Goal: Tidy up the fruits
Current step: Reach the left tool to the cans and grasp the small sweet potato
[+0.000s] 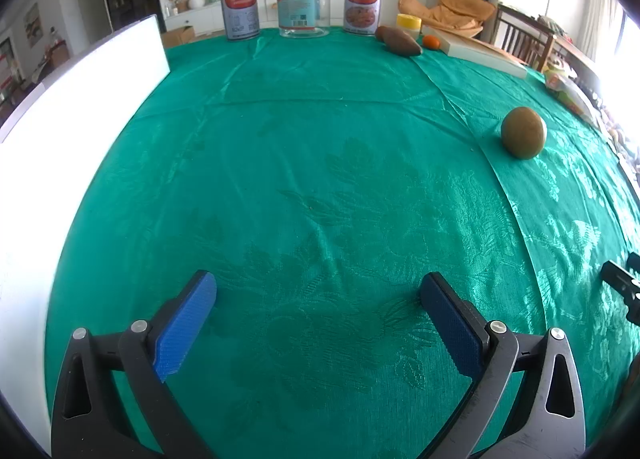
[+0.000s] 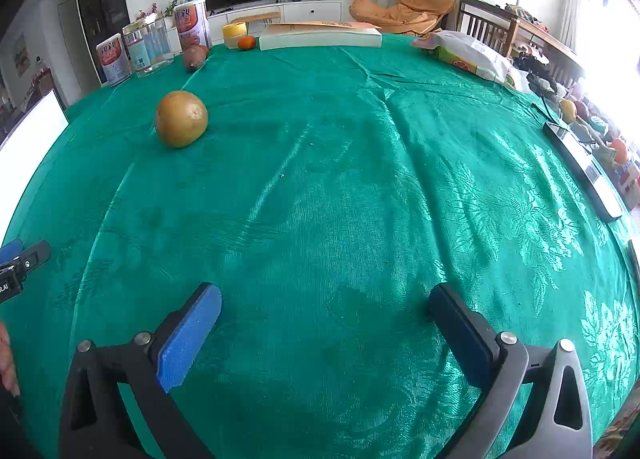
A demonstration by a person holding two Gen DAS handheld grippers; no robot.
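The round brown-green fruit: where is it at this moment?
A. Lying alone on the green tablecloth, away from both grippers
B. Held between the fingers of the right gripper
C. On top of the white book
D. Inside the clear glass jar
A: the round brown-green fruit lies by itself on the green tablecloth, while the right gripper and the left gripper are both open and hold nothing.

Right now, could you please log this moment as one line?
left claw: open, empty | right claw: open, empty | brown fruit: on green cloth, untouched
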